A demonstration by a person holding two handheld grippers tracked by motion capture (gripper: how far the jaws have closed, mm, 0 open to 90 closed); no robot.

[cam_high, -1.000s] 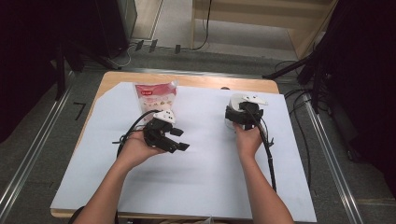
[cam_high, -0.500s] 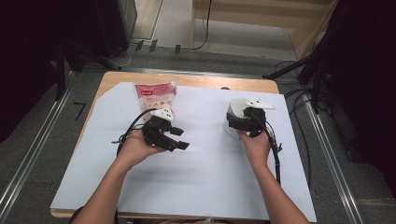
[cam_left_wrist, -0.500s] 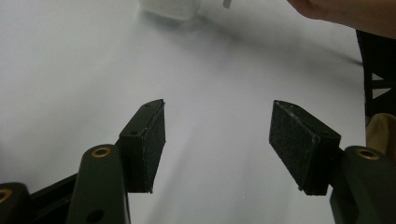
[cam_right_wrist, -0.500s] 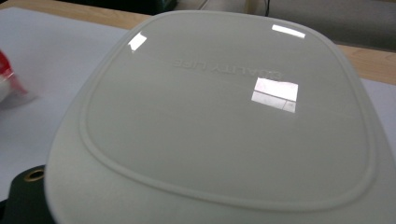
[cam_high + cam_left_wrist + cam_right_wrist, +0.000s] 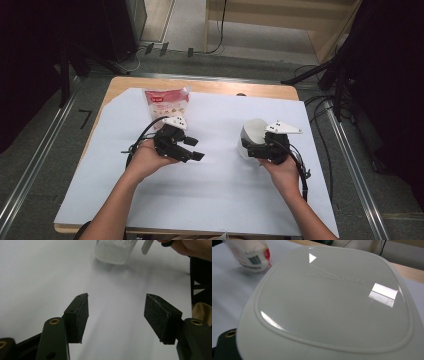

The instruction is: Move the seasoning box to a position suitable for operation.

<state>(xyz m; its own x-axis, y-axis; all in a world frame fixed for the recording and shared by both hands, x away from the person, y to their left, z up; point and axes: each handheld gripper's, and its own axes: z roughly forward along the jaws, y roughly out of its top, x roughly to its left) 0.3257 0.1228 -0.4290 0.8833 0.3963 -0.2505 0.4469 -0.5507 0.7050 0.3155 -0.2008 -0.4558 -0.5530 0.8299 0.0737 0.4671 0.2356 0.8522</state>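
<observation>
High view first: a person sits at a wooden table (image 5: pixel 125 85) covered by a white sheet (image 5: pixel 210 200), holding a gripper in each hand. The left gripper (image 5: pixel 192 149) hangs just above the sheet near the middle of the table, its jaws spread apart with nothing between them; in the left gripper view the two black pads (image 5: pixel 80 315) stand wide over bare white paper. The right gripper (image 5: pixel 250 145) is on the right half of the table, right up against a white plastic container (image 5: pixel 252 132) with a smooth rounded lid. In the right gripper view that lid (image 5: pixel 332 307) sits very close to the camera and hides the jaws, so I cannot tell whether they are clamped on the container or merely beside it. From the left gripper view the container (image 5: pixel 113 250) looks translucent, with something white and grainy inside, and it stands on the sheet. A pouch (image 5: pixel 167 102) with red print lies flat toward the far left edge of the sheet, well apart from the container and just beyond the left hand (image 5: pixel 147 157).
</observation>
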